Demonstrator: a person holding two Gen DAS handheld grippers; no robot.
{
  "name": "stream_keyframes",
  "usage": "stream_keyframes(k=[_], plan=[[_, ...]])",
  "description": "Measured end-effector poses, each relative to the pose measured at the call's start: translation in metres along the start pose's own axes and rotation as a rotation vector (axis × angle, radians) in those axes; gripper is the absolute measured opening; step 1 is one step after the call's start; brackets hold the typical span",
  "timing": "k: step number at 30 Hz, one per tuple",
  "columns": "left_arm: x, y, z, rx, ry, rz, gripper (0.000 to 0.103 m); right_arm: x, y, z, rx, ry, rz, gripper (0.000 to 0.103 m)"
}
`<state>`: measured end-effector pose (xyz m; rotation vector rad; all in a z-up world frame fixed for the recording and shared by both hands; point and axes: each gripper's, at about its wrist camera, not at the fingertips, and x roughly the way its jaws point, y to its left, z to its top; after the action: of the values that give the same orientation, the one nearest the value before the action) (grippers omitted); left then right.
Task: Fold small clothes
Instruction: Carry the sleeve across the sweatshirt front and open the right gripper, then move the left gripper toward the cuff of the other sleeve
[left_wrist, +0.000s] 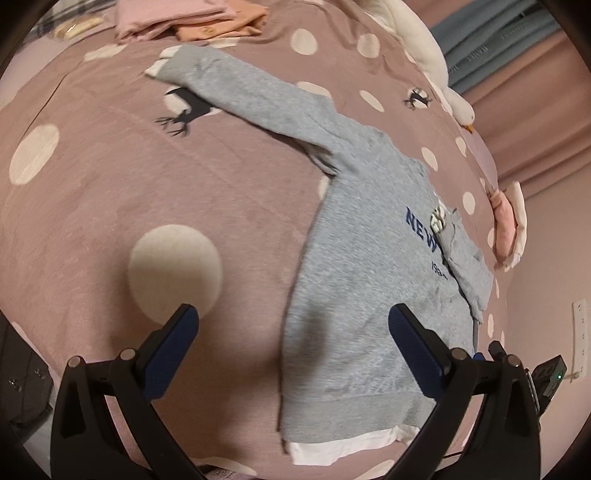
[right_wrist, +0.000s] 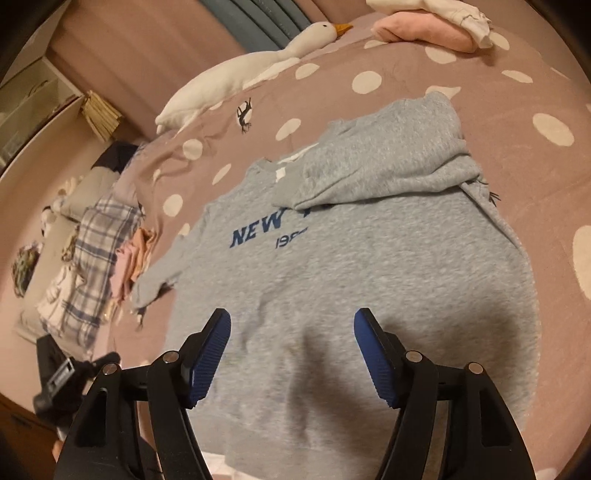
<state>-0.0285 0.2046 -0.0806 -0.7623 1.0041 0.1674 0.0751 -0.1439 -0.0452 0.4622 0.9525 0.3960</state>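
Observation:
A small grey sweatshirt (left_wrist: 354, 266) with blue "NEW" lettering lies flat on the pink dotted bedspread (left_wrist: 110, 206). One sleeve (left_wrist: 251, 92) stretches out to the far left. The other sleeve (right_wrist: 388, 170) is folded across the chest and covers part of the lettering. A white hem (left_wrist: 332, 446) shows at the bottom edge. My left gripper (left_wrist: 293, 328) is open and empty above the sweatshirt's lower left side. My right gripper (right_wrist: 291, 332) is open and empty above the sweatshirt's (right_wrist: 351, 266) lower body.
A white plush goose (right_wrist: 240, 70) lies along the far side of the bed. Folded pink and peach clothes (left_wrist: 192, 18) sit at the back; a pink and white stack (right_wrist: 436, 26) sits at the other end. A pile of checked clothes (right_wrist: 92, 258) lies at the bed's edge.

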Motion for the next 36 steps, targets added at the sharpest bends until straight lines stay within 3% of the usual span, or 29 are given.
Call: stream_keyframes(k=[11, 19, 28, 36], plan=[[-0.01, 0.053, 0.014, -0.153, -0.049, -0.181, 0.103, 0.015, 0.038, -0.01, -0.036, 0.024, 0.056, 0.069], [-0.021, 0.077, 0.052, -0.244, -0.161, -0.266, 0.103, 0.032, 0.078, -0.004, -0.108, 0.061, 0.118, 0.069], [-0.012, 0.085, 0.085, -0.284, -0.175, -0.263, 0.103, 0.041, 0.095, -0.002, -0.152, 0.089, 0.107, 0.07], [0.008, 0.095, 0.096, -0.306, -0.131, -0.25, 0.103, 0.052, 0.106, 0.0, -0.16, 0.116, 0.1, 0.07]])
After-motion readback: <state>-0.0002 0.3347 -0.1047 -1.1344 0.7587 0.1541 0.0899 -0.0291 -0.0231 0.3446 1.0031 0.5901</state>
